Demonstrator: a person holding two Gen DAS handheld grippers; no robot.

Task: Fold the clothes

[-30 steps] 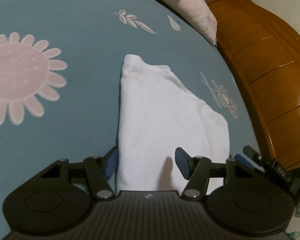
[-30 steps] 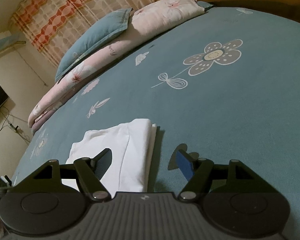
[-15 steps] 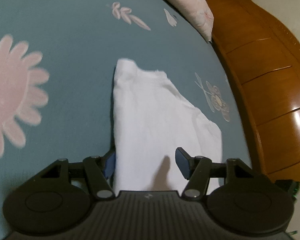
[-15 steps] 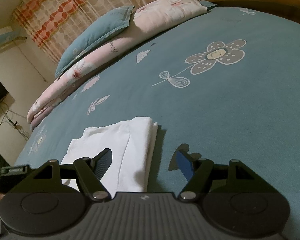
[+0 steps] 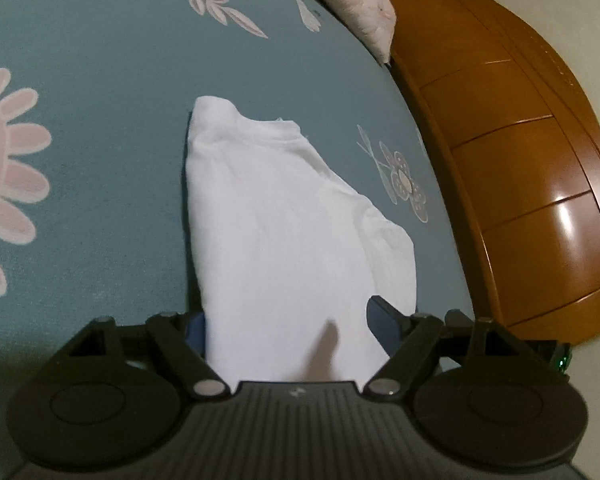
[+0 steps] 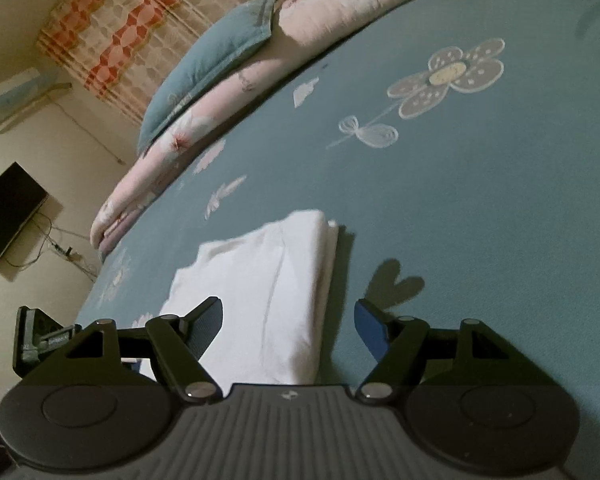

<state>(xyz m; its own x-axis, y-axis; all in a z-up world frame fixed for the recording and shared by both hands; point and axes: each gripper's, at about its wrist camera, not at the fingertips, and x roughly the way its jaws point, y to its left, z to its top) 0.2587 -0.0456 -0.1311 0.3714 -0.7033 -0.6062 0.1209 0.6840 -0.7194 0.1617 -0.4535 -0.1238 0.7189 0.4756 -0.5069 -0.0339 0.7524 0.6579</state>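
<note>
- The folded white cotton garment (image 5: 284,216) lies flat on the teal flower-printed bedsheet (image 5: 100,80).
- The left gripper (image 5: 288,324) straddles its near end, fingers apart.
- The right gripper (image 6: 288,320) hangs over its right folded edge, fingers apart.
- A brown wooden headboard (image 5: 520,152) stands far right.

The left wrist view sits low over the bed (image 5: 100,80), looking along the white garment (image 5: 276,216) toward the wooden headboard (image 5: 520,160); the right wrist view skims close too, facing the pillows (image 6: 228,56) and curtain (image 6: 148,12); both share the garment (image 6: 268,280).
</note>
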